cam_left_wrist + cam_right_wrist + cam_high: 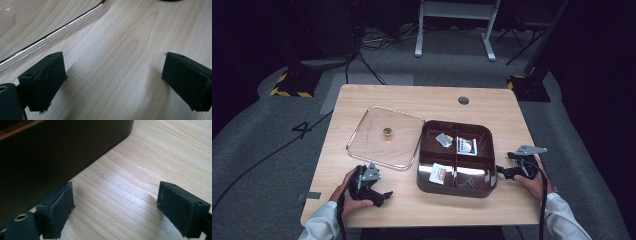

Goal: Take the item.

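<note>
High view — dark box (pixel 457 187) just beside right tool (pixel 503 171)

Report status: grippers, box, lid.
Left gripper open, empty, on table near lid. Right gripper open, empty, beside box. Box uncovered; nothing blocking.

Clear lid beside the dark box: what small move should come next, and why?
Probably the left claw reaches forward to the clear lid: both claws rest open on the table, the compartmented box stands uncovered, and the lid's near rim lies just ahead of it.
</note>
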`<state>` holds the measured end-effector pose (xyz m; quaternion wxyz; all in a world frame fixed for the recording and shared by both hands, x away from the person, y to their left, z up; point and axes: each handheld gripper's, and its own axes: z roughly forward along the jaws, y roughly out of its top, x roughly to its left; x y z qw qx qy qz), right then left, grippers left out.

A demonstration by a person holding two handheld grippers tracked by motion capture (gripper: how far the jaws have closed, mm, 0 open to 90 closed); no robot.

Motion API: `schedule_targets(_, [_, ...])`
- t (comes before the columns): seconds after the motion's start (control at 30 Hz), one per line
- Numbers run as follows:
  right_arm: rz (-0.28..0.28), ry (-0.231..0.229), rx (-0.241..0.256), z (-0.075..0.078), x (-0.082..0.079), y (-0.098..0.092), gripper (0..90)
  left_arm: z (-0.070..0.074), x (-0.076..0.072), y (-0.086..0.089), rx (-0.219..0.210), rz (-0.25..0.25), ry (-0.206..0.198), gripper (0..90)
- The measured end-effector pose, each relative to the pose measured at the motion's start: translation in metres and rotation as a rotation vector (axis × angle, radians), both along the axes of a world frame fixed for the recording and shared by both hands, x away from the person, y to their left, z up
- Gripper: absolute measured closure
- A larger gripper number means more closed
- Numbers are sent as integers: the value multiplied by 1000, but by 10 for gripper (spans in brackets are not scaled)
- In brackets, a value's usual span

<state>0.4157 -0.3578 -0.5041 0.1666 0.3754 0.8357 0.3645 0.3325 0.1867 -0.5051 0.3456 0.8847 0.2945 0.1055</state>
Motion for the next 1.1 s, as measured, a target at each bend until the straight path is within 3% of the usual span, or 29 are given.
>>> schedule_targets(0.4, [9,-4,-4,0,0,-1,158,0,2,1,-6,21,0,71])
schedule_targets(0.5, [-4,-3,9,1,1,-6,192,0,3,1,-5,24,-1,70])
schedule_targets(0.53, [-8,-2,45,3,0,-9,187,0,3,1,-4,26,-1,70])
schedule_targets(0.57, [-5,-15,93,12,0,-14,190,0,3,1,-2,31,-3,67])
schedule_targets(0.63, [-6,-34,94,15,0,-16,205,0,3,1,-3,34,-3,67])
schedule_targets(0.67, [-8,-67,96,24,-2,-18,219,0,3,1,-3,33,-3,67])
schedule_targets(0.8, [9,-101,78,39,-2,-16,232,0,5,1,-1,54,-1,67])
schedule_targets(0.87, [13,-107,71,42,-2,-15,234,0,5,1,-1,55,-1,66])
schedule_targets(0.97, [52,-122,73,60,0,-8,272,0,5,1,-1,55,-1,67])
schedule_targets(1.1, [80,-143,68,73,3,0,305,0,5,1,-2,55,-1,67])
